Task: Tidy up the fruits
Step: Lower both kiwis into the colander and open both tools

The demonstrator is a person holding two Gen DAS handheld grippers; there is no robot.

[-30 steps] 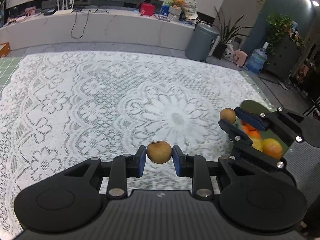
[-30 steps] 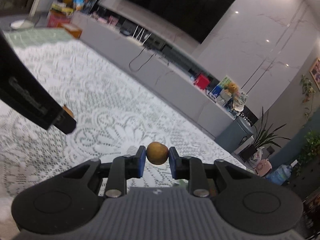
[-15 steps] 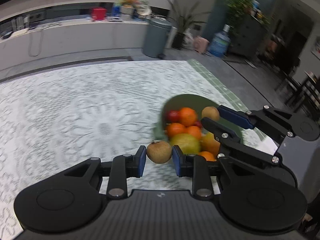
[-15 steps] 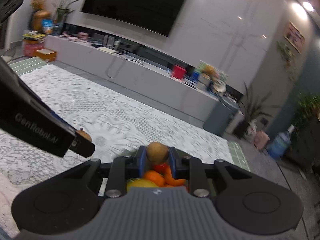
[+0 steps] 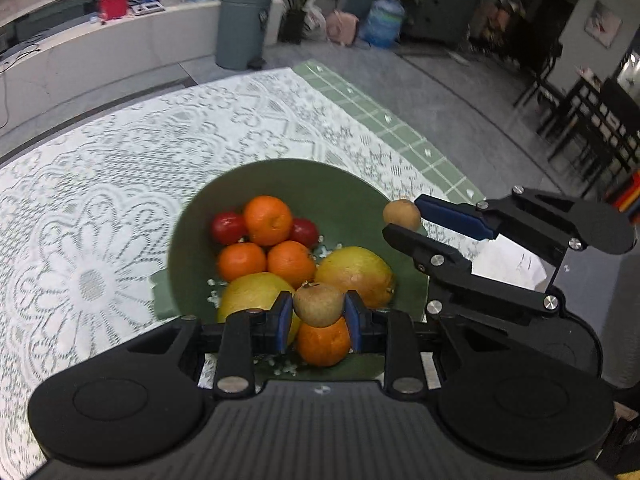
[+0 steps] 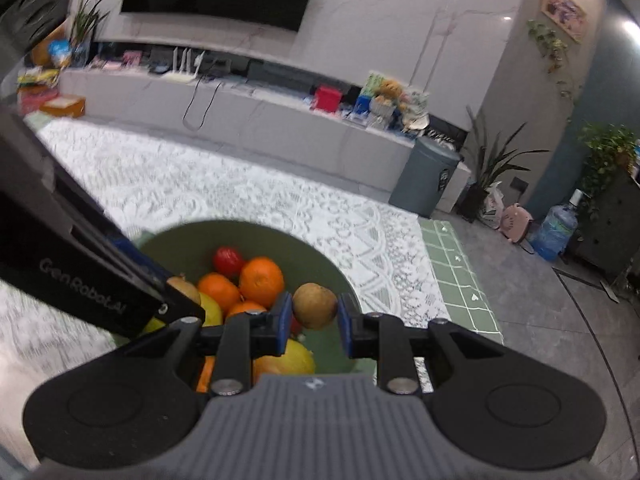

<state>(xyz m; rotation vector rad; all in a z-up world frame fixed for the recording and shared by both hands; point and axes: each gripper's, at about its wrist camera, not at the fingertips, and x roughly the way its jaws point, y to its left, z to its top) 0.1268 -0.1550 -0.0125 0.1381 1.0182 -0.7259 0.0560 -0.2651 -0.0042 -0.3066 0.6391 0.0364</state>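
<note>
Left hand-held gripper (image 5: 319,316), right hand-held gripper (image 6: 312,318): each clamps one brown fruit over green bowl (image 5: 320,184).

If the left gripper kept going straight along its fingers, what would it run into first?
Probably the orange lying just below the brown fruit that the left gripper holds, in the green bowl; depth is unclear.

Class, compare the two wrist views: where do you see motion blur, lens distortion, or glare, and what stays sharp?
Left wrist view: the lace tablecloth smears slightly, the room's edges bow from the fisheye, yet the held brown fruit is crisp. Right wrist view: the cloth at lower left blurs heavily, ceiling lights flare at top right, and its brown fruit stays sharp.
</note>
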